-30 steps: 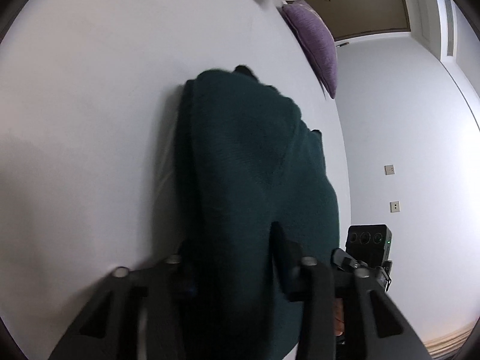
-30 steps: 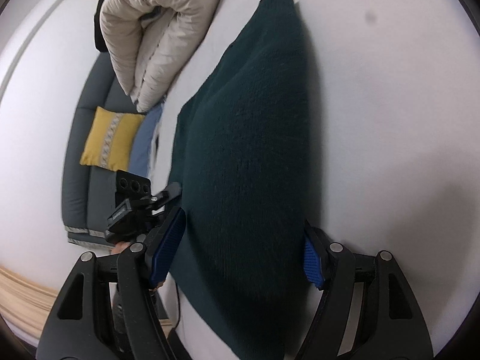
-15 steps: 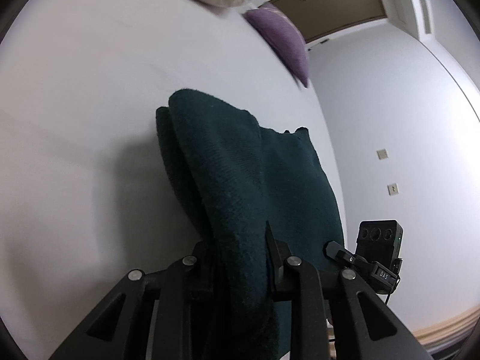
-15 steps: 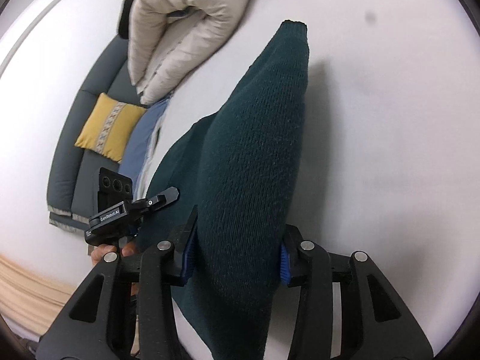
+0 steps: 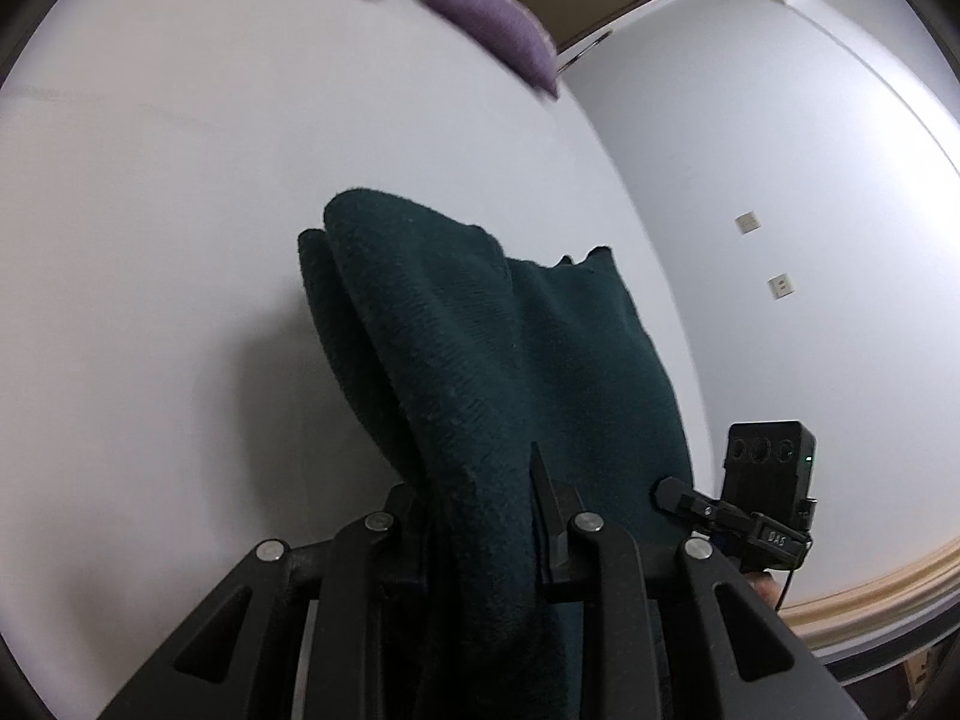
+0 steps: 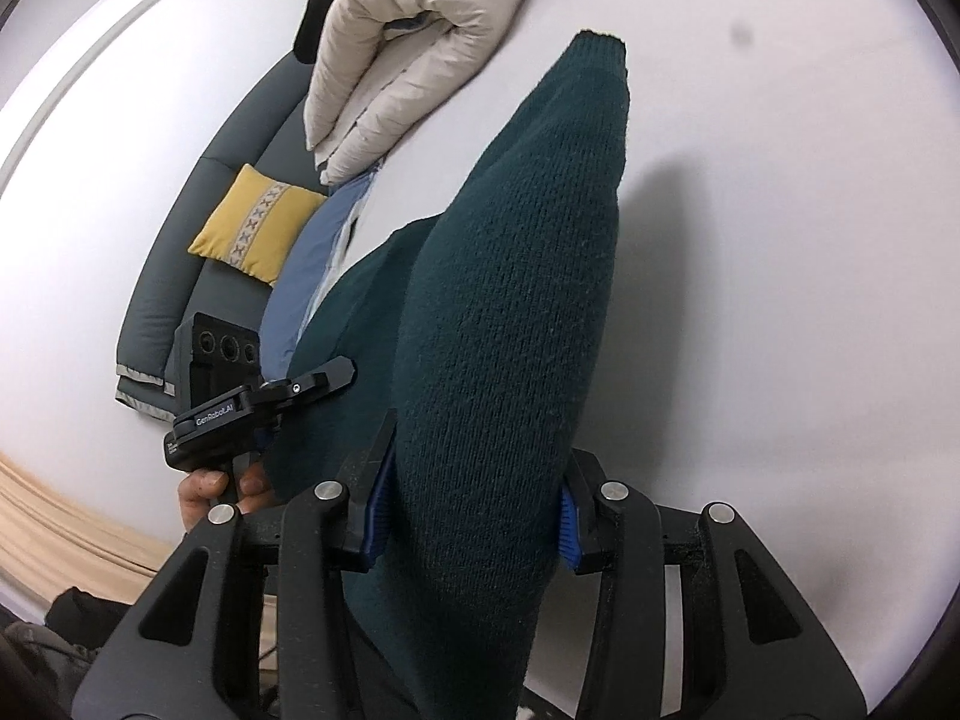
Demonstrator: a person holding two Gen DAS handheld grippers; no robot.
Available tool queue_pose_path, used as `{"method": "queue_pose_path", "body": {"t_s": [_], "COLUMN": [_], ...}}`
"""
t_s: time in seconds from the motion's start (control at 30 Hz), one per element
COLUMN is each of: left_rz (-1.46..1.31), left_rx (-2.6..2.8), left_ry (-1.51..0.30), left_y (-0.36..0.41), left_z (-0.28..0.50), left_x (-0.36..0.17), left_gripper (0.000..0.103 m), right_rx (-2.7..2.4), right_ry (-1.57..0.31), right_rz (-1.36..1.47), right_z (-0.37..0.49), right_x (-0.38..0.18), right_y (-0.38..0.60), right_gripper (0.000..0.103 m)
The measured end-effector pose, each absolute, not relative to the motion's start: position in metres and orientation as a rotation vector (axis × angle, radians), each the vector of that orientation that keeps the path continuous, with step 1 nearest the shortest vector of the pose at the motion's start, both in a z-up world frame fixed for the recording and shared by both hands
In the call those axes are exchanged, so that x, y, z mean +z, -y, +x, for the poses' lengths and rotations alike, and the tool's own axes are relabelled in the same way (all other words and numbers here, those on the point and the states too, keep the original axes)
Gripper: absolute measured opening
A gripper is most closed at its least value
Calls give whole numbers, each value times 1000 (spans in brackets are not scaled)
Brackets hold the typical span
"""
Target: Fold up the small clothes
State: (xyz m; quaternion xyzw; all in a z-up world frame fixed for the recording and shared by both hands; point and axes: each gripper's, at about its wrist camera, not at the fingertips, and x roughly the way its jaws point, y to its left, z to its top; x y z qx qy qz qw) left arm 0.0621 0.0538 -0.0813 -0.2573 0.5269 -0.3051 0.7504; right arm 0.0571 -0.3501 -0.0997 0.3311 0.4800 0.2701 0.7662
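Observation:
A dark teal knitted sweater [image 5: 480,372] lies partly raised off the white bed sheet [image 5: 150,240]. My left gripper [image 5: 480,516] is shut on a thick fold of its near edge. In the right wrist view the same sweater [image 6: 516,312] rises as a rounded fold between the blue pads, and my right gripper [image 6: 474,516] is shut on it. Its far end with the ribbed cuff [image 6: 600,48] still touches the sheet. Each view shows the other gripper beside the cloth: the right gripper [image 5: 762,504] and the left gripper [image 6: 240,402], held by a hand [image 6: 210,492].
A folded cream duvet [image 6: 408,42] lies at the far end of the bed, with a purple cushion [image 5: 498,30] near it. Beside the bed stands a grey sofa [image 6: 180,228] with a yellow cushion [image 6: 258,222] and blue cloth [image 6: 312,276]. A small dark spot [image 6: 741,31] marks the sheet.
Both grippers closed on the sweater's near edge and lifted it, drawing it across the bed. The flat garment now bunches into a raised fold, and the cushion and duvet have shifted in view.

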Motion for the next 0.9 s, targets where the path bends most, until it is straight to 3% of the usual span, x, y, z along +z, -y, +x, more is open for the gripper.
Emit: {"method": "queue_pose_path", "body": {"t_s": [0.27,0.67,0.8,0.9], "left_rz": [-670,-626,-548,-493], "left_rx": [-634,-511,-444,-443], "left_ry": [-1215,-1136,-1039,-958], "left_y": [-63,-69,-80,-74], "left_z": [49,36,16,3], "left_x": [-144,-123,-94,-70], "left_gripper": [33,45,46,54], "right_rx": [551,413,303,394], "right_ry": [-1083,-1028,-963,-887], "right_rz": [862,929,921,903], "right_z": [30,26,12,10], "right_x": [-168,-155,-134,-105], "right_y": [370,404,432,422], "right_gripper": [40,45,47,47]}}
